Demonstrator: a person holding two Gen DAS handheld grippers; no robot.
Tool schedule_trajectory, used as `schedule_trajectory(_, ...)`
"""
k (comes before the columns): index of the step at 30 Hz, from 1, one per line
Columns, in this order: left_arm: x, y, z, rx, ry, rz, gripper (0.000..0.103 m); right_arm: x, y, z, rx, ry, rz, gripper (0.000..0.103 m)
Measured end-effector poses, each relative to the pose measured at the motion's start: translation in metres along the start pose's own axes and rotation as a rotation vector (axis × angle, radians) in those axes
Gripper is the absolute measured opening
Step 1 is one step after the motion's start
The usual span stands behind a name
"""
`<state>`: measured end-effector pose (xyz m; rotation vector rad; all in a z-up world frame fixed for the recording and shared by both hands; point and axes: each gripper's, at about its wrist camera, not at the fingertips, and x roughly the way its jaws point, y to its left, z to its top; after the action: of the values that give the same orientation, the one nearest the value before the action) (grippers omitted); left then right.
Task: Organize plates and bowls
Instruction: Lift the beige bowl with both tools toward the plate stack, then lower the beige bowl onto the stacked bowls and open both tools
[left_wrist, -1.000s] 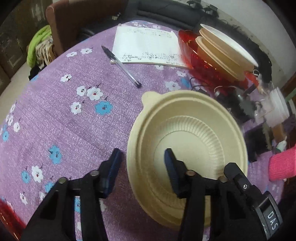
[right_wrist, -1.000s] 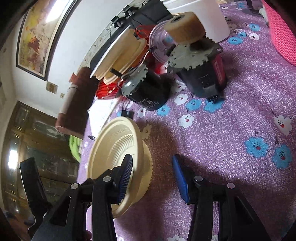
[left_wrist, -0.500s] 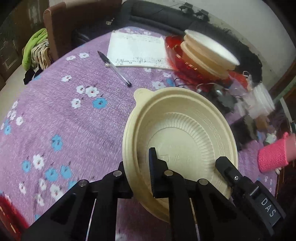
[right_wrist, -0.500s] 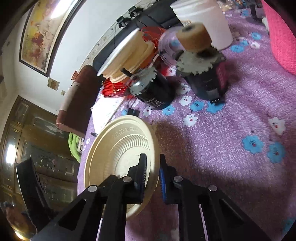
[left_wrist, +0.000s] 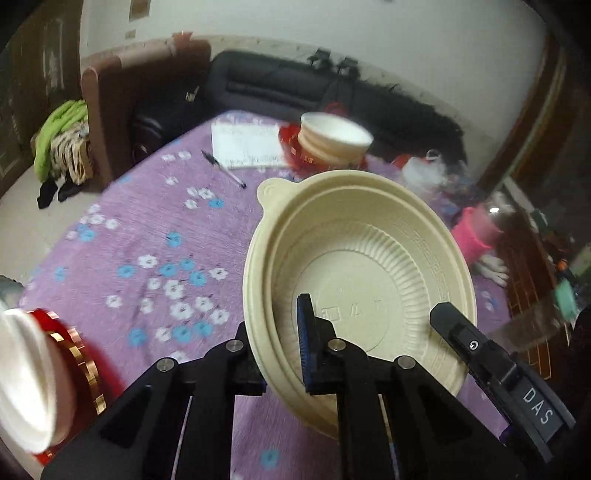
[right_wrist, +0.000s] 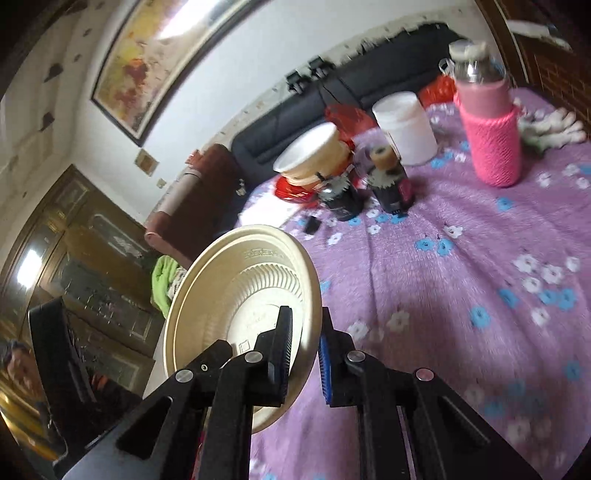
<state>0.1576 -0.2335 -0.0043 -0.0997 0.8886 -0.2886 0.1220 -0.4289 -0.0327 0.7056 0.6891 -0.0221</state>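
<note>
A: What is sitting at the far left?
B: A white lid on a red jar (left_wrist: 22, 373), blurry, by the purple flowered cloth (left_wrist: 147, 236)

A: And the grippers?
B: The left gripper (left_wrist: 282, 354) is pinching the near rim of the cream ribbed paper bowl (left_wrist: 369, 266), holding it above the cloth. The right gripper (right_wrist: 304, 354) is squeezing its other edge

A: What is waiting behind?
B: A stack of cream bowls (left_wrist: 332, 142) is sitting on a red plate (left_wrist: 291, 142)
</note>
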Motion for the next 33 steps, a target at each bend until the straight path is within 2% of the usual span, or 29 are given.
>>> schedule_trajectory(3,-0.039,0.008,-0.01,0.033,-0.057,0.015,0.01,-0.036,0.02,-0.02,-0.026,-0.034,0.043,0.013)
schedule_trajectory(10,-0.127,0.056,-0.028,0.031,-0.191,0.072,0.011,-0.084,0.084,-0.056,-0.107,-0.055,0.16,0.013)
schedule_trajectory(15,-0.165,0.1,-0.037,-0.011,-0.253,0.114,0.011,-0.098,0.136,-0.084,-0.181,-0.054,0.229,0.013)
schedule_trajectory(18,-0.188,0.13,-0.046,-0.044,-0.306,0.16,0.011,-0.098,0.172,-0.104,-0.234,-0.032,0.269,0.013)
schedule_trajectory(22,-0.206,0.17,-0.056,-0.103,-0.339,0.204,0.011,-0.09,0.217,-0.131,-0.308,0.018,0.32,0.014)
schedule_trajectory(26,-0.204,0.204,-0.063,-0.131,-0.314,0.213,0.011,-0.079,0.247,-0.157,-0.368,0.066,0.356,0.014)
schedule_trajectory(31,-0.183,0.221,-0.07,-0.044,-0.219,0.227,0.014,-0.051,0.259,-0.176,-0.392,0.144,0.356,0.014)
schedule_trajectory(33,-0.168,0.227,-0.068,-0.021,-0.174,0.207,0.016,-0.038,0.257,-0.178,-0.388,0.178,0.349,0.014)
